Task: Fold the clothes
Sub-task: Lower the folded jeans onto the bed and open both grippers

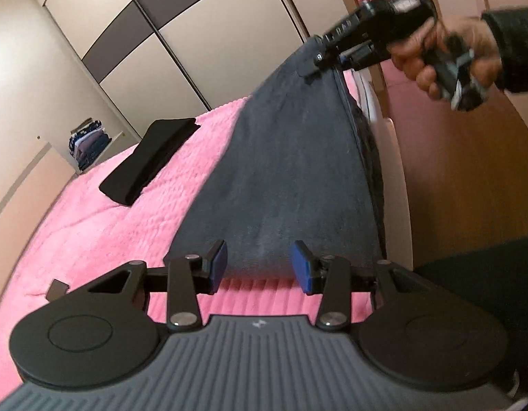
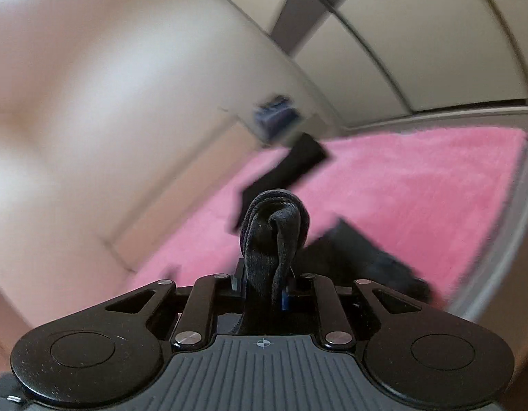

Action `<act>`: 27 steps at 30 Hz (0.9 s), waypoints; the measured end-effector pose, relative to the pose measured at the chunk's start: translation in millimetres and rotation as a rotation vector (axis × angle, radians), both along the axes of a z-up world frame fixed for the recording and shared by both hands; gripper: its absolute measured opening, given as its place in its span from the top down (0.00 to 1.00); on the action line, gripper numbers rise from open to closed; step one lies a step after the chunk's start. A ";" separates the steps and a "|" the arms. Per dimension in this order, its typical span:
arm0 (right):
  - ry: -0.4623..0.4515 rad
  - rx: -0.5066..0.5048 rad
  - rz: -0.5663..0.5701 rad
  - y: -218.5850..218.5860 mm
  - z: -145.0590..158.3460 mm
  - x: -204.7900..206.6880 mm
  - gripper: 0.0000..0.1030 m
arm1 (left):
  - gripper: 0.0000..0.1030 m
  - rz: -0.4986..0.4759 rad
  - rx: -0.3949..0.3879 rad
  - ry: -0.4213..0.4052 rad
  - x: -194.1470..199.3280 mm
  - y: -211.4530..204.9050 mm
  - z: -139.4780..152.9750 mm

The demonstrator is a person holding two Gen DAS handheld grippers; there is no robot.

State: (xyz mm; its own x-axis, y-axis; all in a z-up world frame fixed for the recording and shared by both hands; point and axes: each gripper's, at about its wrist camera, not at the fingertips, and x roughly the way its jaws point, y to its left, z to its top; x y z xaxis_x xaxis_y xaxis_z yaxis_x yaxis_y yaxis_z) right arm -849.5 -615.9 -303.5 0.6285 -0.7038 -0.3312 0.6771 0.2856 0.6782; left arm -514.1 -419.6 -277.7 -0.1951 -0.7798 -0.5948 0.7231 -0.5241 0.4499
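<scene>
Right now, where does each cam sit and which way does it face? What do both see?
Left wrist: sits on the open left hand-held gripper, looking along the dark grey-blue fabric garment on the fluffy pink bedspread; shows the person's right hand holding the right hand-held gripper.
Right wrist: sits on the right hand-held gripper, shut on a bunched garment edge, facing the beige wardrobe; no hand visible.
Shared: the bedspread, the folded black cloth stack, the wardrobe.
</scene>
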 end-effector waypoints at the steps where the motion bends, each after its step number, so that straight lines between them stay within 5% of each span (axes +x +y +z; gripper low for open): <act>1: -0.011 0.069 -0.011 -6.4 -13.5 -4.5 0.84 | 0.63 0.001 0.005 0.007 -2.4 -2.9 -1.9; 3: -0.040 0.142 -0.019 -9.7 -29.4 -13.9 0.82 | 0.63 0.002 0.020 0.014 -5.7 -6.2 -5.8; 5: -0.030 0.110 -0.027 -0.2 -24.1 -19.0 0.71 | 0.63 0.006 0.035 0.021 -8.6 -9.5 -10.0; 10: 0.061 0.017 -0.090 33.5 6.0 -26.0 0.68 | 0.63 0.044 0.069 0.051 -11.6 -18.7 -21.2; 13: 0.168 -0.134 -0.038 60.8 29.7 -16.8 0.68 | 0.63 0.079 0.089 0.115 -13.4 -27.4 -23.2; 17: 0.276 -0.190 0.102 59.2 29.3 7.5 0.68 | 0.64 0.085 0.147 0.180 -21.9 -39.5 -33.6; 21: 0.321 -0.045 0.165 31.4 -1.0 16.8 0.68 | 0.63 0.100 0.201 0.198 -25.6 -50.0 -46.8; 27: 0.351 -0.062 0.163 35.1 12.0 19.3 0.66 | 0.64 0.120 0.171 0.230 -19.8 -38.2 -33.2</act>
